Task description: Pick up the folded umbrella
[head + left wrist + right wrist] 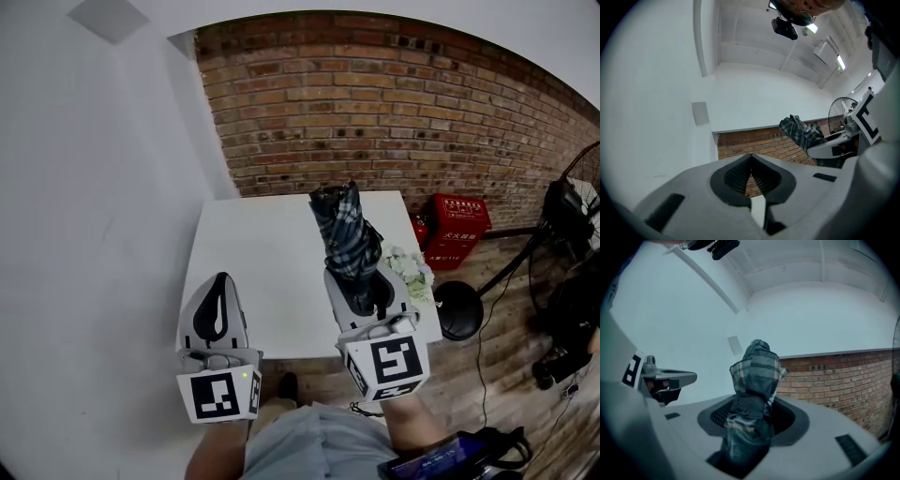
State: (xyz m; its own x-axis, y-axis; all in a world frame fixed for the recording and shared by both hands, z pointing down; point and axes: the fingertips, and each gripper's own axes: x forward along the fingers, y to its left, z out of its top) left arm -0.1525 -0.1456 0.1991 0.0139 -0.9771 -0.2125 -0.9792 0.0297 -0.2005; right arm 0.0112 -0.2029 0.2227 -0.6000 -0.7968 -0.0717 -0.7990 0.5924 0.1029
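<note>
The folded umbrella (343, 232), in dark plaid cloth with its strap wrapped round, stands up out of my right gripper (361, 284), which is shut on its lower part and holds it above the white table (267, 258). In the right gripper view the umbrella (755, 376) fills the gap between the jaws of the right gripper (751, 417). My left gripper (221, 279) hovers over the table's near left part, shut and empty, its tips touching. The left gripper view shows the left gripper (750, 157) closed, with the umbrella (802, 131) off to the right.
A brick wall (375, 103) rises behind the table. Red crates (457, 227) sit on the wooden floor at the right, near a fan (579, 202) on a round black base (458, 310). A small white bundle (409, 268) lies at the table's right edge.
</note>
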